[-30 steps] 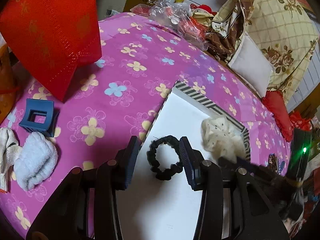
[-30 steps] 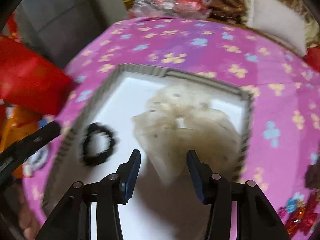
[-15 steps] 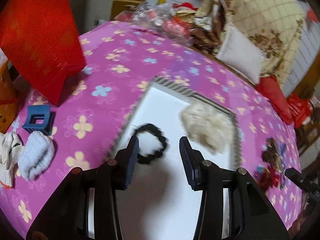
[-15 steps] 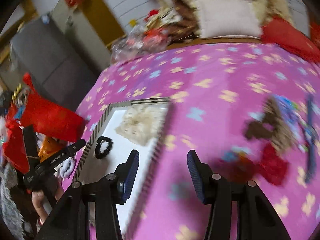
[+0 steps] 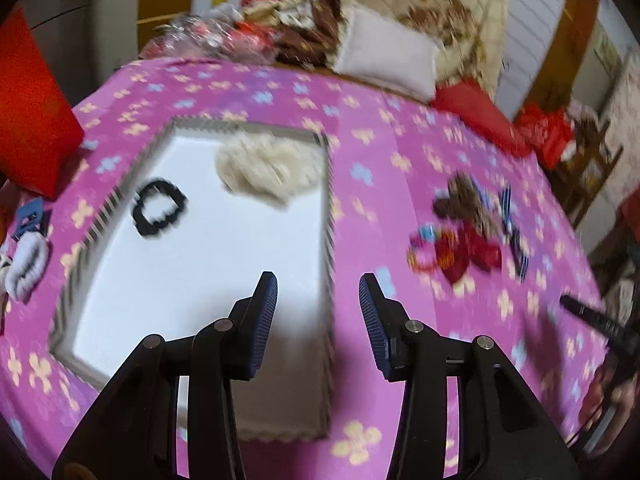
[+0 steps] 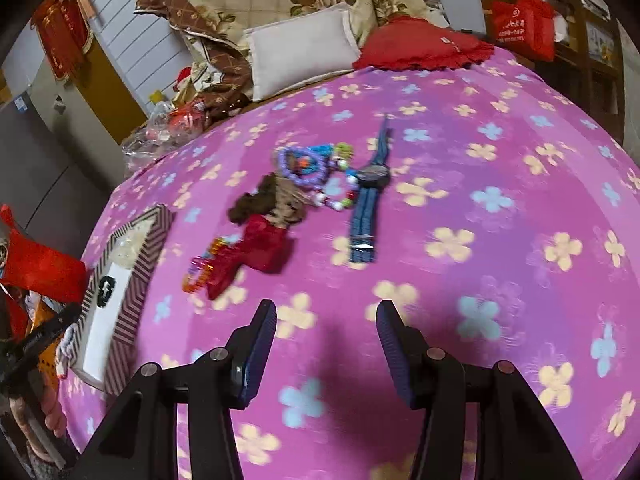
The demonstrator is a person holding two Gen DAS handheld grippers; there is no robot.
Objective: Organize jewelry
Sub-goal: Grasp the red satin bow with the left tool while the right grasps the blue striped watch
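Both claws gape empty: left claw (image 5: 318, 300) over the striped tray (image 5: 329, 216) edge, right claw (image 6: 326, 334) short of the unsorted pile, blue watch (image 6: 366, 208) ahead, likely next pickup.

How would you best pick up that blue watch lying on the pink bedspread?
Take the blue watch by its strap just below the round face, coming straight down with the right hand-held gripper, jaws across the narrow width. It lies flat and stretched out, and the beaded bracelets crowd its left side.
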